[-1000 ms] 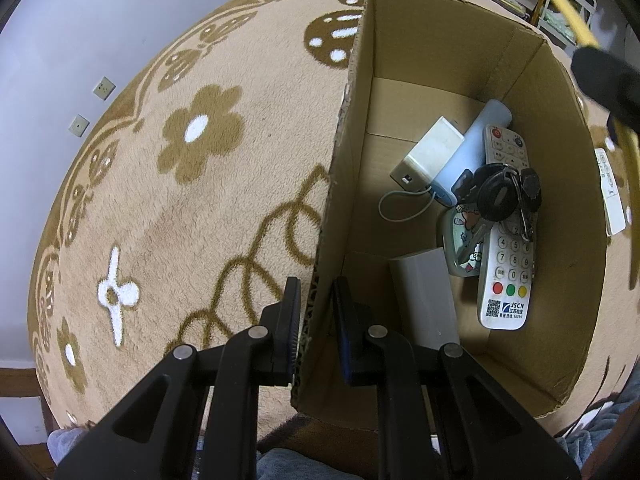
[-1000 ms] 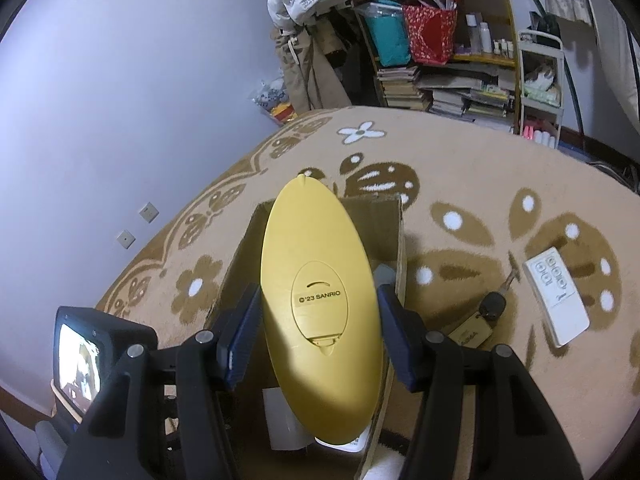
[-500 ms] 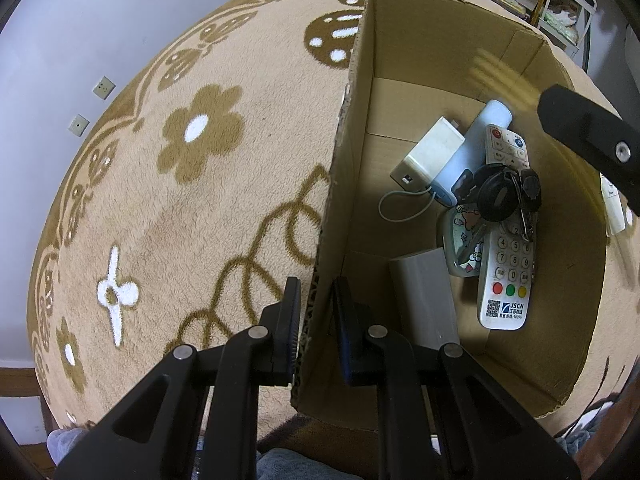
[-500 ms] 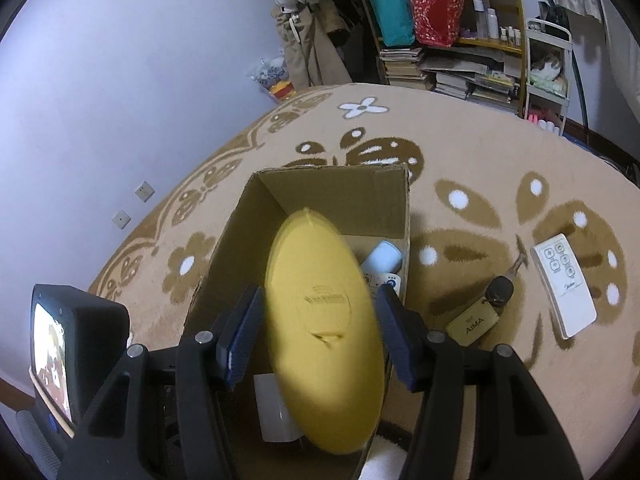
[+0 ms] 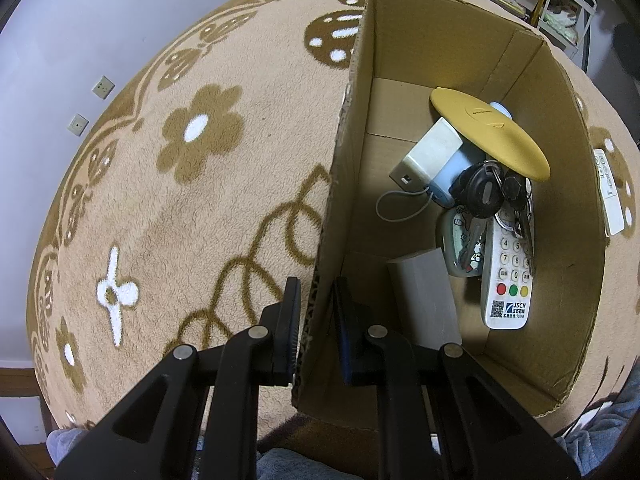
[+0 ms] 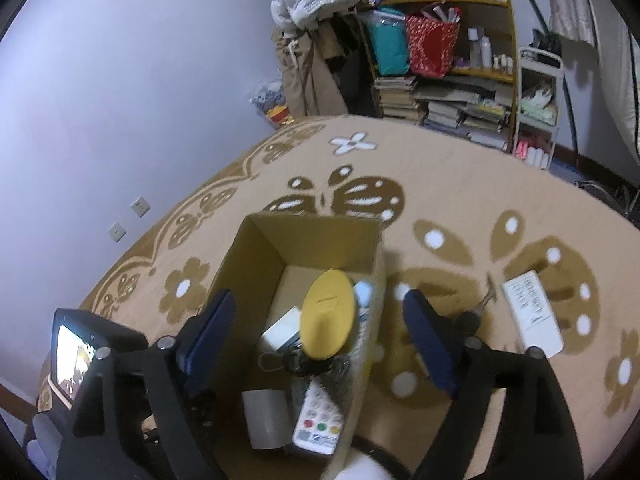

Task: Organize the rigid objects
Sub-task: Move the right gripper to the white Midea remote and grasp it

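An open cardboard box (image 5: 400, 28) stands on the carpet. My left gripper (image 5: 316, 332) is shut on the box's left wall (image 5: 340, 168), one finger inside and one outside. In the box lie a yellow oval object (image 5: 492, 136), a white remote (image 5: 508, 288), black keys (image 5: 484, 196), a white adapter (image 5: 428, 156) and a grey block (image 5: 428, 300). My right gripper (image 6: 320, 340) is open and empty above the box (image 6: 312, 236); the yellow oval object (image 6: 330, 312) lies below it on the other things.
On the carpet right of the box lie a white remote (image 6: 532, 316) and a black key with a tag (image 6: 472, 320), partly hidden by my right finger. A cluttered bookshelf (image 6: 452, 80) stands at the far wall. The carpet (image 5: 180, 200) spreads left of the box.
My right gripper opened and let go of the yellow oval object, which now lies in the box on the other things. My left gripper has kept its hold on the box wall.
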### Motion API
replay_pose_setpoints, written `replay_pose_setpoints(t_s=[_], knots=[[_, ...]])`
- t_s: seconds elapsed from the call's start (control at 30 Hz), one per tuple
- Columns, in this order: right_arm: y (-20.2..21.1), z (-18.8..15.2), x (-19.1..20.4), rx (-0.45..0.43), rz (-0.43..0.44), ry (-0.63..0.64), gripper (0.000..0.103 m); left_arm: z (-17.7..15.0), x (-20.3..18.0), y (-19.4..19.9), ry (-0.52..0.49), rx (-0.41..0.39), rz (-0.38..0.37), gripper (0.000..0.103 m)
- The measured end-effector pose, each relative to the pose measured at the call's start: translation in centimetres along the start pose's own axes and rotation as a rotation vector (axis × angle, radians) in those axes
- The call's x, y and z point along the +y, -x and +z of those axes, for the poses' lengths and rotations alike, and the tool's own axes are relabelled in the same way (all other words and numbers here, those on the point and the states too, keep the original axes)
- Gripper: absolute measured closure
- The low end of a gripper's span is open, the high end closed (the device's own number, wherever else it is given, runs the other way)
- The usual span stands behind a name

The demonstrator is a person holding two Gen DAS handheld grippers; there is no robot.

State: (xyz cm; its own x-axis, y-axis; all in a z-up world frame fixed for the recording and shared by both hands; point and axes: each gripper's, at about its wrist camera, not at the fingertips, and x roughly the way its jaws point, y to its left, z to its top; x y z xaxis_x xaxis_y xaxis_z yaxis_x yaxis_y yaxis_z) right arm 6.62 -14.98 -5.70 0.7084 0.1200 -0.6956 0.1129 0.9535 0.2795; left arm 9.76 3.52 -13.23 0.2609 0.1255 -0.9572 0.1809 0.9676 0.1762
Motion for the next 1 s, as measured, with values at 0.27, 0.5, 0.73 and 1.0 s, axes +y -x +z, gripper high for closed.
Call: replay_pose_setpoints(t_s=[0.27,0.5,0.73,1.0], knots=[[0.0,1.1,-4.2,-0.037,-0.089,-0.049,0.006,-0.1,0.0,0.0,0.000,0.001,-0.001,0.088],[-0.7,1.2,-8.6,-0.051,-0.162,-0.107,0.005,0.0,-0.1,0.0,-0.005,0.001,0.004,0.088],[-2.3,0.4,-12.7,-0.053,-0.235,-0.143,0.006,0.0,-0.2,0.0,-0.015,-0.001,0.013,0.088],[-4.7,-2.1,-17.1,-0.007,-0.299,-0.204,0.006,0.0,-0.4,0.1,-0.019,-0.003,0.023,0.088]])
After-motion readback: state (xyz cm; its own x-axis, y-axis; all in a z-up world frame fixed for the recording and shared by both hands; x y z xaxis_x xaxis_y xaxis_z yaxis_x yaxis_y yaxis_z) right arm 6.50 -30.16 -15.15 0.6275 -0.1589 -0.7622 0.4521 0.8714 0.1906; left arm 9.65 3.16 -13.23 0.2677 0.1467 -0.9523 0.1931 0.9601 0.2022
